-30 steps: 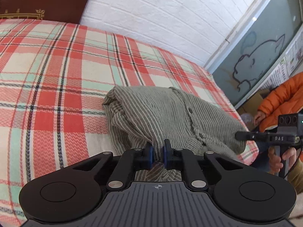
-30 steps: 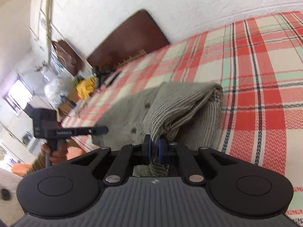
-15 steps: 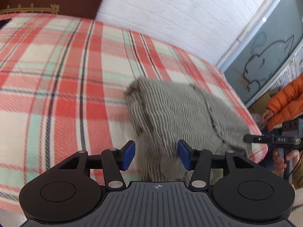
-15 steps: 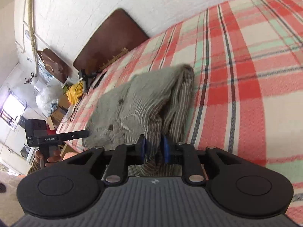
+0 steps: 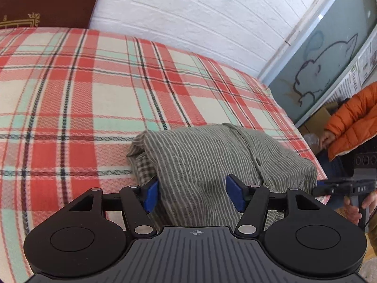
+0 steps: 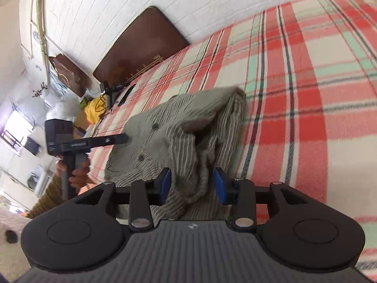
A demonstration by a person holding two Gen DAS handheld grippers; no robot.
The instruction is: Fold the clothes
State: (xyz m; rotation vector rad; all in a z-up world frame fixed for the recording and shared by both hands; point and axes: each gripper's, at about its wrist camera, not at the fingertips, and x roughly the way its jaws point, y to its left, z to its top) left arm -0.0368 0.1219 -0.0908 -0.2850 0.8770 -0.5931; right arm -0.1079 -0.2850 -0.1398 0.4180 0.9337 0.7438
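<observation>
Shirt [image 5: 212,155] lies folded in a loose bundle on the bed [image 5: 70,99]. Left gripper [image 5: 191,194] and right gripper [image 6: 192,185] both gape wide, holding nothing. Fold looks about done; next, at most, tidy the ruffled near edge.

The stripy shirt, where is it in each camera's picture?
Left wrist view: the stripy shirt lies low in the middle, folded, just beyond the open left gripper.
Right wrist view: the shirt sits in the middle, reaching down between the open right gripper's fingers.
Shared landmark: the red plaid blanket under it.
</observation>
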